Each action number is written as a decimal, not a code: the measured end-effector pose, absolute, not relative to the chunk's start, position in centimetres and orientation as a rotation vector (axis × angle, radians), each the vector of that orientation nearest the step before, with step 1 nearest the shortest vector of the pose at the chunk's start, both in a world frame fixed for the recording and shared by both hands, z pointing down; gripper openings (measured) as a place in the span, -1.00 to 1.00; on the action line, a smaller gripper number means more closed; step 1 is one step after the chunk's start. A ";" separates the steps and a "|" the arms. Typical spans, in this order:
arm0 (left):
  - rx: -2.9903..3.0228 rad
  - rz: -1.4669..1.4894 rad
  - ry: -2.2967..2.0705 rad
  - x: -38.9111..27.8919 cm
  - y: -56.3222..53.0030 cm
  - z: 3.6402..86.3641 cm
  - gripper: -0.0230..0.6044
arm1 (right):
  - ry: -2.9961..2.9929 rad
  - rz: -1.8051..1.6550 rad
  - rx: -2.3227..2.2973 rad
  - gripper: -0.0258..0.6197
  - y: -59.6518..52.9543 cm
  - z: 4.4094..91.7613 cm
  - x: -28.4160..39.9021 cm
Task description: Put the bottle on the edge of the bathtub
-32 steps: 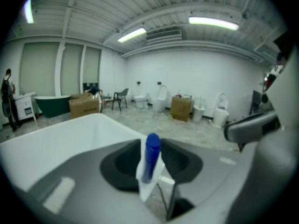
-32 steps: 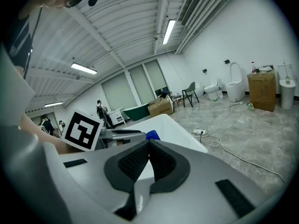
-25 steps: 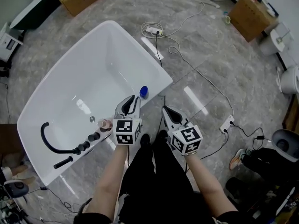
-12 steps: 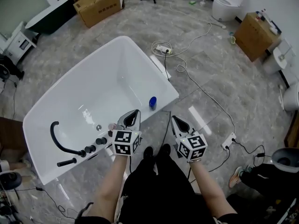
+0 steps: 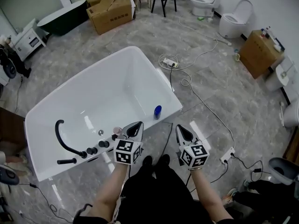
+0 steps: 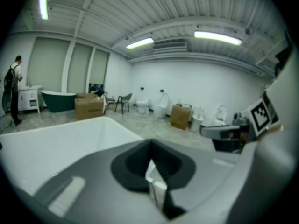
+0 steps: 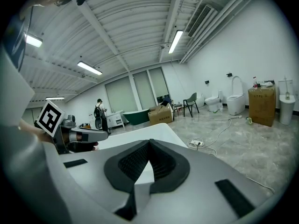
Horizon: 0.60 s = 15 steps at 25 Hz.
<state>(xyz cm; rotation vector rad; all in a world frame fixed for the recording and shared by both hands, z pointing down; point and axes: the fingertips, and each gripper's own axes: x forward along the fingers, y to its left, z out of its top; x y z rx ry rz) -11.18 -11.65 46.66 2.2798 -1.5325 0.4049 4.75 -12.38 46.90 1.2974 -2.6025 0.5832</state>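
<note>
Nearest the viewer, the left gripper (image 5: 137, 125) and right gripper (image 5: 180, 127) hover just outside the near rim of the bathtub (image 5: 112, 92). Each is closed on nothing. On that rim, just beside the left gripper, stands what looks like a small pinkish bottle (image 5: 117, 131) (a blue bottle (image 5: 158, 111) stands farther along the same rim). Both look light, stiff and smooth, and probably tippy on the glossy rim. The best hold is likely mid-body, below the cap.
</note>
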 end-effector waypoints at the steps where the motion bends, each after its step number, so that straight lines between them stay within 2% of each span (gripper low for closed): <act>1: 2.278 0.401 -1.532 -11.2 -11.5 46.6 -0.91 | -2.603 0.580 1.296 -0.92 -12.4 46.8 4.7; 15: 2.283 0.374 -1.535 -11.5 -11.3 46.0 -0.91 | -2.619 0.533 1.271 -0.92 -12.1 45.7 3.4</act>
